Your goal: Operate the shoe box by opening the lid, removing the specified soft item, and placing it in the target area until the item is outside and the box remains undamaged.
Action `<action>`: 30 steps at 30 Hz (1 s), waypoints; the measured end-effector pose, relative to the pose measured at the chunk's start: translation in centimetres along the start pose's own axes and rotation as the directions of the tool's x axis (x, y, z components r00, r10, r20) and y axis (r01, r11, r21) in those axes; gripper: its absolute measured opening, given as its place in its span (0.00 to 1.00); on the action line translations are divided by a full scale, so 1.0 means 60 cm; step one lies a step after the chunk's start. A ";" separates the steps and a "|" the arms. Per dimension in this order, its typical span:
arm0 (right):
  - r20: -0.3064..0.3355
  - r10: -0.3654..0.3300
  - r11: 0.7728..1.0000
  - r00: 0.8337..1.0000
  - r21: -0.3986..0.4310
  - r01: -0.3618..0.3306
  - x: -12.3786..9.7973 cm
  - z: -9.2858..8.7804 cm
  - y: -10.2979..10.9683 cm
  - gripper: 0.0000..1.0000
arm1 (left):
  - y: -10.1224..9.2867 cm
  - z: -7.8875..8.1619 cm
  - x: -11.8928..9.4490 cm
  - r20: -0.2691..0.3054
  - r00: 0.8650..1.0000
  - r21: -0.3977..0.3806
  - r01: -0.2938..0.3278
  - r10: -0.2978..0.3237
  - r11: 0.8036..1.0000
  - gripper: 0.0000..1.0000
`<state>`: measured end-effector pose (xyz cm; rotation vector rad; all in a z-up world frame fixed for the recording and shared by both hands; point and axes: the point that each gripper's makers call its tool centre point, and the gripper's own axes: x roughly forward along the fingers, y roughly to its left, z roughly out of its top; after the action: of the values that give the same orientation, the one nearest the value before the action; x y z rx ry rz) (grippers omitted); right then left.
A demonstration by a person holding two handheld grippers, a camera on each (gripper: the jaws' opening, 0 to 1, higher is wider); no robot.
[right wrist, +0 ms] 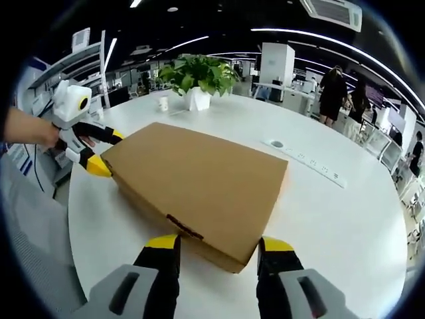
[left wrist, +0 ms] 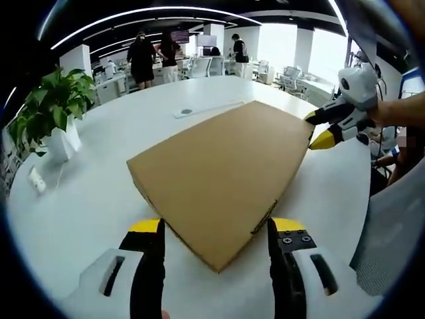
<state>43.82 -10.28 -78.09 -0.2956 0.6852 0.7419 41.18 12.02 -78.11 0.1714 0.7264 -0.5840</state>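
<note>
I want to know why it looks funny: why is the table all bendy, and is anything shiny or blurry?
In the left gripper view the fisheye lens bows the white table and the ceiling light strips; the cardboard box stays sharp and casts only a soft shadow. In the right gripper view the table rim curves too, bright windows wash out the far right, and the potted plant is crisp, with no strong glare on the box.

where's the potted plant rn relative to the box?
The potted plant stands on the white table, apart from the closed cardboard box: at far left in the left gripper view, beyond the box's far edge at top centre in the right gripper view.
</note>
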 end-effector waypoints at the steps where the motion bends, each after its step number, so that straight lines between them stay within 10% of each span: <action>1: 0.000 0.002 1.000 1.000 -0.004 -0.002 0.000 0.000 0.002 0.41 | 0.001 -0.001 -0.001 -0.002 1.000 0.002 0.002 -0.002 1.000 0.64; 30: -0.007 0.049 0.996 0.999 -0.070 -0.049 0.001 0.004 0.091 0.31 | 0.061 -0.041 -0.044 -0.065 0.997 0.076 0.042 -0.037 0.996 0.63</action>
<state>40.10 -6.26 -78.06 -0.3462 0.6737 0.8132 40.23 17.08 -78.34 0.2486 0.7705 -0.6473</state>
